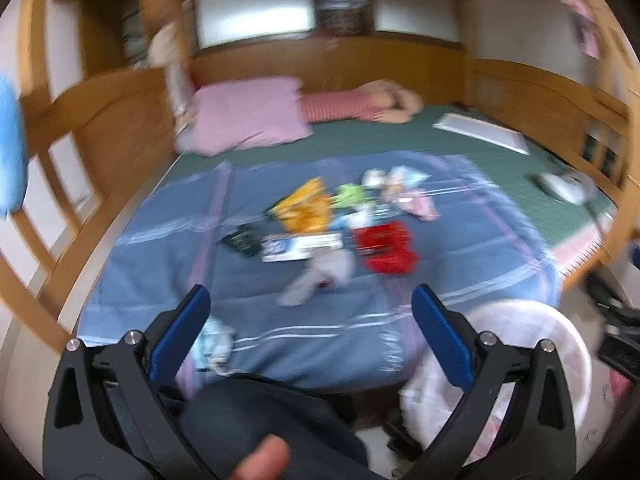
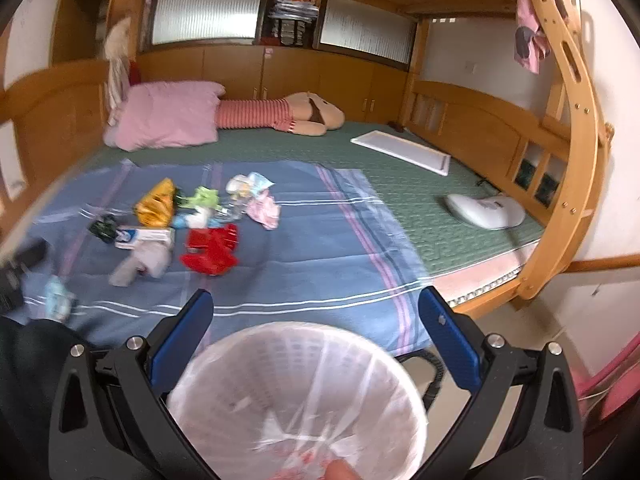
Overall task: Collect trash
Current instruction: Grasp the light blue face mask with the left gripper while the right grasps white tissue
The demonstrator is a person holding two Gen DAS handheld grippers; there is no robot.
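A wooden bunk bed [image 2: 460, 120] fills the space ahead of both tongs, its green mattress [image 2: 360, 160] running back to a pink pillow [image 2: 168, 116] and a striped stuffed toy [image 2: 280, 114] far ahead. A blue blanket [image 2: 312, 232] covers the near end of the bed, just beyond the tips of both tongs. A flat white board [image 2: 402, 151] and a white device [image 2: 486, 210] lie ahead and to the right of the right tongs.

The white laundry-style waste basket [image 2: 296, 392], lined with a thin clear bag, sits directly below and between the arms of the right tongs [image 2: 316, 312]; from the left tongs [image 1: 310, 308] it shows low on the right [image 1: 532, 352]. Both pairs of tongs are spread wide and hold nothing.

The trash is strewn on the blanket, ahead of the left tongs and ahead-left of the right tongs: a red wrapper [image 2: 210, 250], an orange snack bag [image 2: 156, 204], a grey crumpled piece [image 2: 140, 266], a white and blue carton [image 2: 146, 237], a pink wrapper [image 2: 264, 210], a green wrapper [image 2: 202, 198] and a small dark packet [image 2: 104, 229]. A pale blue scrap [image 1: 214, 344] lies just beside the left finger of the left tongs. The left view is blurred.
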